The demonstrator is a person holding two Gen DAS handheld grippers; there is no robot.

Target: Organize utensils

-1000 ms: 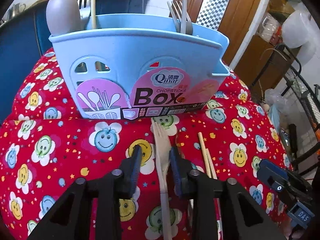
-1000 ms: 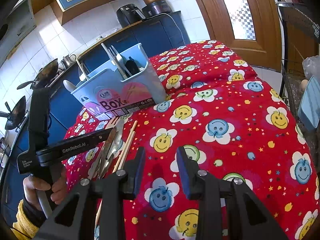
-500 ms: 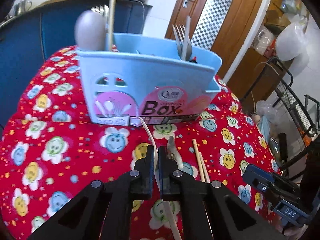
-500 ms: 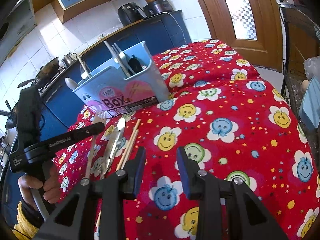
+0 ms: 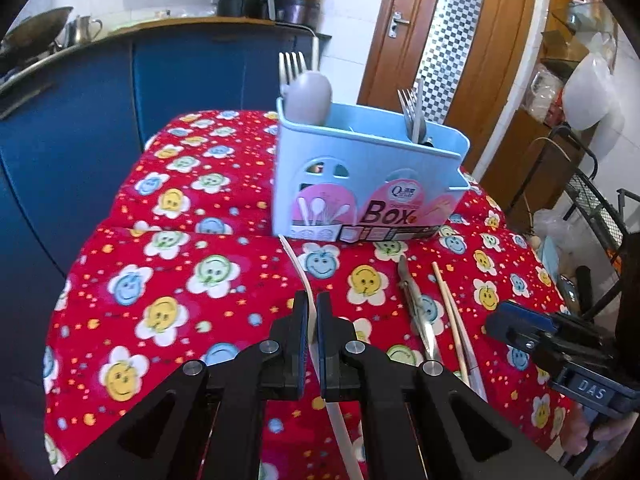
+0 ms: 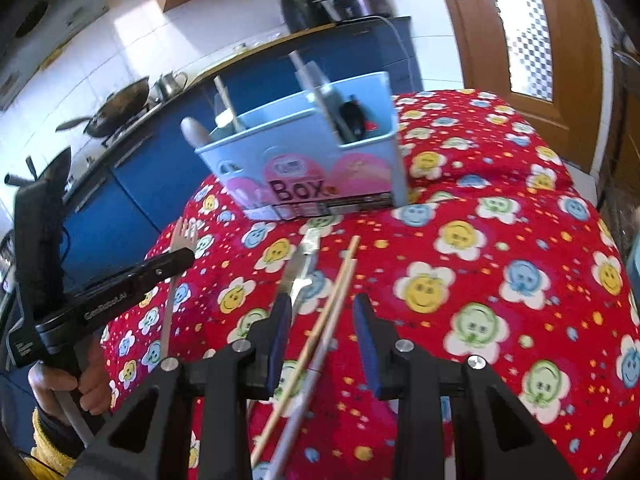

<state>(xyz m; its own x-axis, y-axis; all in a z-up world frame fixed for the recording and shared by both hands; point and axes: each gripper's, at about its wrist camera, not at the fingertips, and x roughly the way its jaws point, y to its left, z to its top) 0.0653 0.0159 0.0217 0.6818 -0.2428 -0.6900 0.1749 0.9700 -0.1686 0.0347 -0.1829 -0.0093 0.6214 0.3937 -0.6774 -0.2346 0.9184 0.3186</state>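
Pinching a white fork [image 5: 310, 300] tight, the left gripper [image 5: 312, 312] holds it off the cloth [image 5: 160, 280]. Right gripper [image 6: 322, 316], half open, straddles the chopsticks [image 6: 340, 280]. Further back, the blue box [image 5: 360, 184] has forks [image 5: 412, 112] and a spoon [image 5: 310, 98].

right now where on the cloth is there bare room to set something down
Bare cloth to the left of the blue utensil box and on the door side past the chopsticks. Crowded in front of the box: chopsticks and a metal utensil lie there.

Pale fork [image 5: 308, 304] handle cut off below; chopsticks [image 6: 320, 332] blurred, ends cropped
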